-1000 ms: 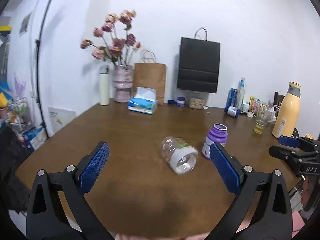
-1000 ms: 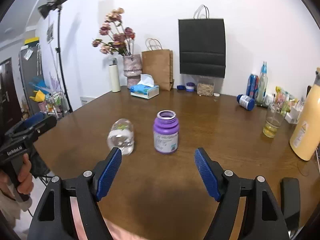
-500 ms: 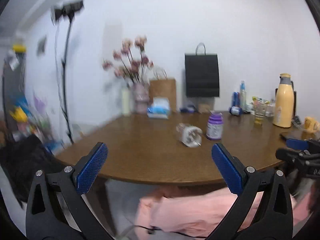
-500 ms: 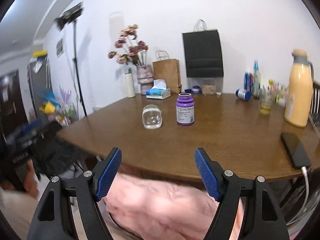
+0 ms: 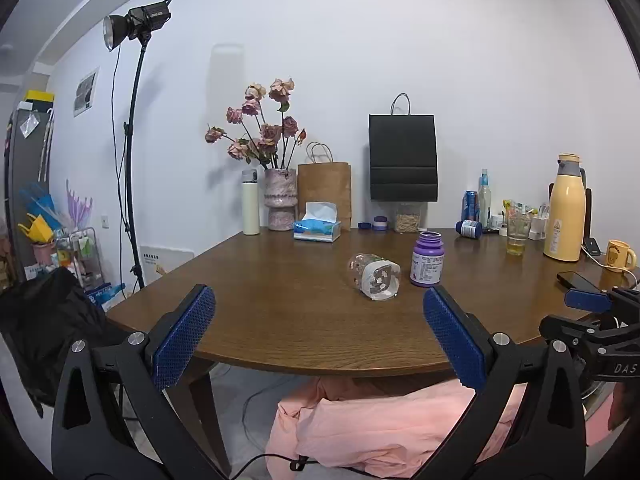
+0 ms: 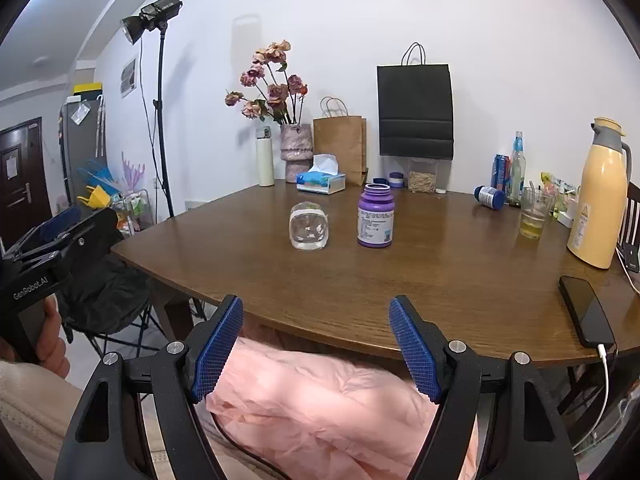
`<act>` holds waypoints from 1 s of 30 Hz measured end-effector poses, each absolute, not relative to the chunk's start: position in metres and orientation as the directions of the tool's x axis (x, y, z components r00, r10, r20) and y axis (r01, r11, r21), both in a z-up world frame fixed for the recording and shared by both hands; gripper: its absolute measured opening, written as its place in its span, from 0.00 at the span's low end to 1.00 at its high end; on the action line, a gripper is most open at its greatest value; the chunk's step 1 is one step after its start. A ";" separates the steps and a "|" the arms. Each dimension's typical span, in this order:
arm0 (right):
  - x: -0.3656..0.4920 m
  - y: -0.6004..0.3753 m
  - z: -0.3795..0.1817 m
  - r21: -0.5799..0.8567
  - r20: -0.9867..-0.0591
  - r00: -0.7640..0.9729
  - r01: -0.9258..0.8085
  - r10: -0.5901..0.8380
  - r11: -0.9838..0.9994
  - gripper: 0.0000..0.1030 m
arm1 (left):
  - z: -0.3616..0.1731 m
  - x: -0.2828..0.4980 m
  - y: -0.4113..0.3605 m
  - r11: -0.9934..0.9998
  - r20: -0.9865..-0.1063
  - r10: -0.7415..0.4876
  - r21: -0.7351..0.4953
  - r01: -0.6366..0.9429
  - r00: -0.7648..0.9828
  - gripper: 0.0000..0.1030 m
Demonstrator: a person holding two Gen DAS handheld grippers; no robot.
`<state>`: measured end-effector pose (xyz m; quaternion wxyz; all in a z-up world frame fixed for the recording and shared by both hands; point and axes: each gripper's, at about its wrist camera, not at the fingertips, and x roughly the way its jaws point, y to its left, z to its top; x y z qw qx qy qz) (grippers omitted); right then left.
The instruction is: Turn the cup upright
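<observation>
A clear glass cup lies on its side on the brown wooden table, its open mouth turned towards me. It also shows in the right wrist view, end-on. My left gripper is open and empty, held off the table's near edge, well short of the cup. My right gripper is open and empty, also held back over the near edge. Each gripper appears at the side of the other's view, the right one and the left one.
A purple bottle stands just right of the cup. At the back are a flower vase, tissue box, paper bags and small jars. On the right are a yellow thermos, a glass of liquid and a phone. Pink cloth lies below.
Both grippers have pulled back from over the table to beyond its near edge. The cup and purple bottle now look farther away and have not moved.
</observation>
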<state>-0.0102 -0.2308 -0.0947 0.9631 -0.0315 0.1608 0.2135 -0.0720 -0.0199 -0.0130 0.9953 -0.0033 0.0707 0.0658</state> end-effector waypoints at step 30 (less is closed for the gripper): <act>-0.010 -0.228 -0.093 0.004 -0.326 0.851 -0.434 0.411 0.901 0.78 | -0.014 -0.072 -0.018 0.992 -0.140 0.124 0.006 -0.124 0.982 1.00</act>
